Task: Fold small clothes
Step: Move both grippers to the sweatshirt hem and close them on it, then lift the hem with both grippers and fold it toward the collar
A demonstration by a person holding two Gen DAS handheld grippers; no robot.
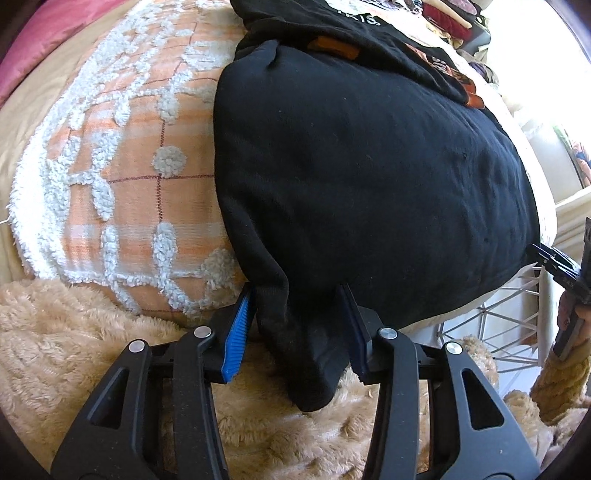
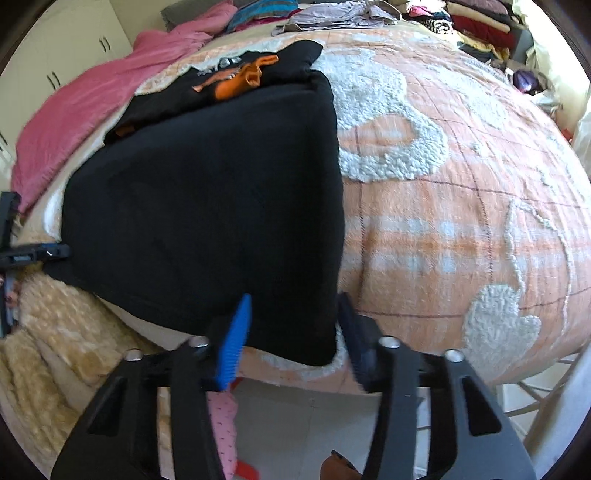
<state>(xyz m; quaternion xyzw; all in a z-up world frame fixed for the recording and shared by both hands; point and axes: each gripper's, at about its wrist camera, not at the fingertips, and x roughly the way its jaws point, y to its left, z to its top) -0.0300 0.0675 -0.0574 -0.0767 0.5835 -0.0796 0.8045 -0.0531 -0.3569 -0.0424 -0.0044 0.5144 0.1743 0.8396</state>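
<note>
A black garment [image 1: 369, 177] with an orange print lies spread on the orange-and-white bedspread [image 1: 122, 170]. My left gripper [image 1: 295, 291] is open, its blue pads either side of the garment's near left corner, which hangs over the bed edge. My right gripper [image 2: 293, 299] is open around the garment's [image 2: 207, 206] near right corner at the bed edge. The right gripper also shows at the right edge of the left wrist view [image 1: 554, 258], and the left gripper at the left edge of the right wrist view [image 2: 37, 253].
A beige fluffy blanket [image 1: 74, 354] lies below the bed edge. A pink cloth [image 2: 85, 122] lies along the bed's far side. Piled clothes [image 2: 461, 26] sit at the far end. A white wire rack [image 1: 491, 332] stands beside the bed.
</note>
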